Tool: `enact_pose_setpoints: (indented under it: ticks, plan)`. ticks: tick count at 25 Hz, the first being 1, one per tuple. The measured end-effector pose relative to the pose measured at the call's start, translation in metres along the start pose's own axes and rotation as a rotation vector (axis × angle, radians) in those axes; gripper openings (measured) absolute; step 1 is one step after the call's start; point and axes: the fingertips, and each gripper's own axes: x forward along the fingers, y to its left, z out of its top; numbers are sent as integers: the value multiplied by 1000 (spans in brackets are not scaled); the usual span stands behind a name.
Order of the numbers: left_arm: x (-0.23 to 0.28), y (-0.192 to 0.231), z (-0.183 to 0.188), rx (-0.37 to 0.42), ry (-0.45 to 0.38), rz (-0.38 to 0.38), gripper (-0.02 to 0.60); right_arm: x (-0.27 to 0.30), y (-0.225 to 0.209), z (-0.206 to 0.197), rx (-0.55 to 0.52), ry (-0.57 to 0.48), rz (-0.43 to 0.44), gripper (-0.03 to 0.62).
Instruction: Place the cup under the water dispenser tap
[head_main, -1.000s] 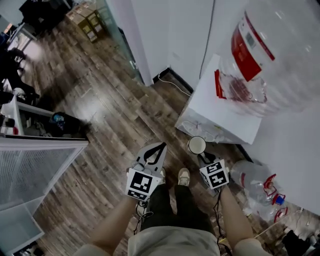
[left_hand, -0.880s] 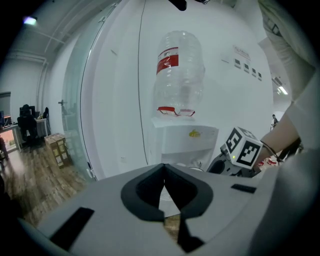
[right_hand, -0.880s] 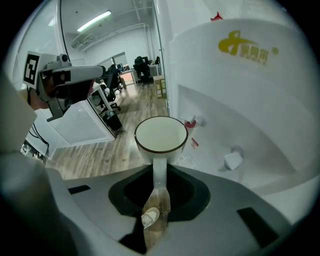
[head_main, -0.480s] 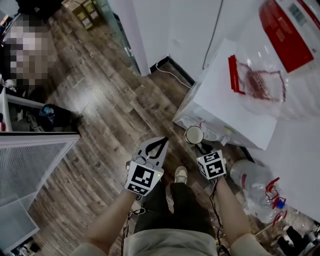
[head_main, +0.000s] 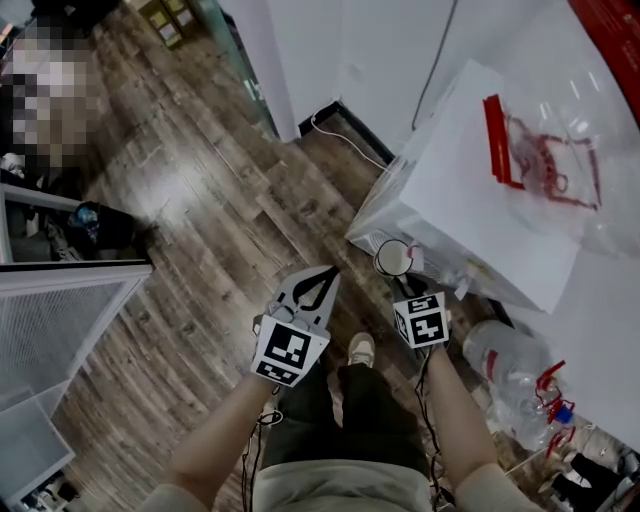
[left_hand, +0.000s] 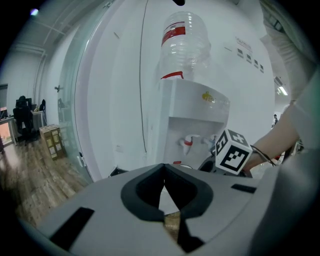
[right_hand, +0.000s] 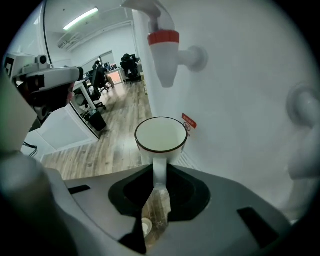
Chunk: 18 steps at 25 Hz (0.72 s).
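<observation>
A white cup (right_hand: 161, 136) with a dark rim hangs upright just below and in front of the red tap (right_hand: 164, 55) of the white water dispenser (head_main: 470, 190). My right gripper (right_hand: 159, 172) is shut on the cup's handle. In the head view the cup (head_main: 393, 258) is at the dispenser's front face, ahead of the right gripper (head_main: 402, 288). A second, pale tap (right_hand: 305, 107) sticks out further right. My left gripper (head_main: 325, 273) hovers to the left of the cup, shut with nothing in it; its view shows the dispenser (left_hand: 192, 112), the red tap (left_hand: 187, 142) and the bottle (left_hand: 182, 45) on top.
A spare water bottle (head_main: 505, 352) lies on the wooden floor right of the person's shoe (head_main: 360, 350). A cable (head_main: 345, 145) runs along the white wall. A white mesh rack (head_main: 60, 320) stands at the left. Office chairs (right_hand: 97, 80) stand further off.
Both grippers have sunk, and the cup has come closer to the dispenser's front. The right gripper's hold on the handle is unchanged; the left stays shut.
</observation>
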Motion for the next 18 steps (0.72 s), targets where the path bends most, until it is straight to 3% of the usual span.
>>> enact_pose_setpoints:
  ticks: [11, 18]
  plan:
    - [8, 8, -29, -69, 14, -2, 6, 26, -13, 6, -6, -154, -151, 72]
    - [14, 8, -40, -93, 23, -12, 6, 31, -15, 2, 48, -231, -154, 79]
